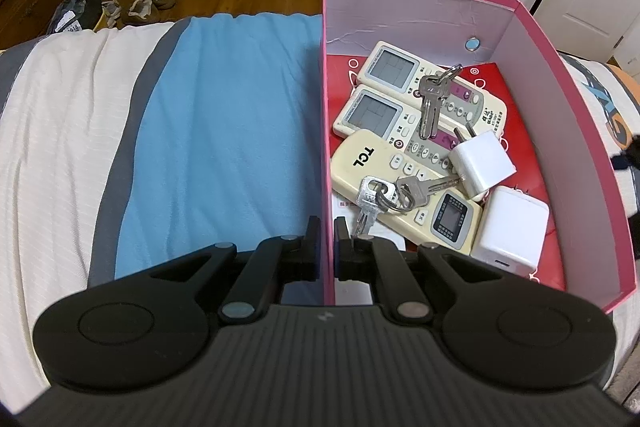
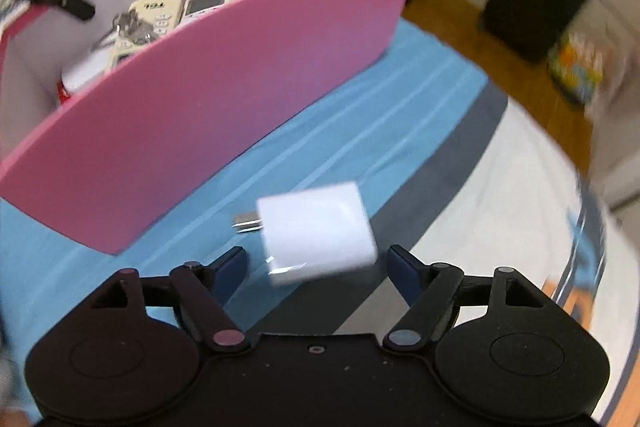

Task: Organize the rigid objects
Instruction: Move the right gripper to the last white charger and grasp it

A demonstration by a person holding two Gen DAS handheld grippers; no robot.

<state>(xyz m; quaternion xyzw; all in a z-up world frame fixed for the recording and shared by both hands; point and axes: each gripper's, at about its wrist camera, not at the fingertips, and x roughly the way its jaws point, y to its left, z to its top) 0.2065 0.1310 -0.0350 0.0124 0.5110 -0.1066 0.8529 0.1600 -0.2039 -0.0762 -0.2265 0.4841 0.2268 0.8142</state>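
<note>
Left wrist: box [image 1: 532, 39] holds three remotes [image 1: 404, 187], two chargers [image 1: 510, 233].

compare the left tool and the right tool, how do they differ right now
The left tool is shut on the side wall of the pink box; the right tool is open and grips nothing. The left one sits at the box edge, while the right one hangs over the blue blanket outside the box, with a white charger lying between its fingers, untouched. Both are black with blue pads.

White charger [image 2: 316, 231] on bed, beside pink box [image 2: 224, 87]
</note>
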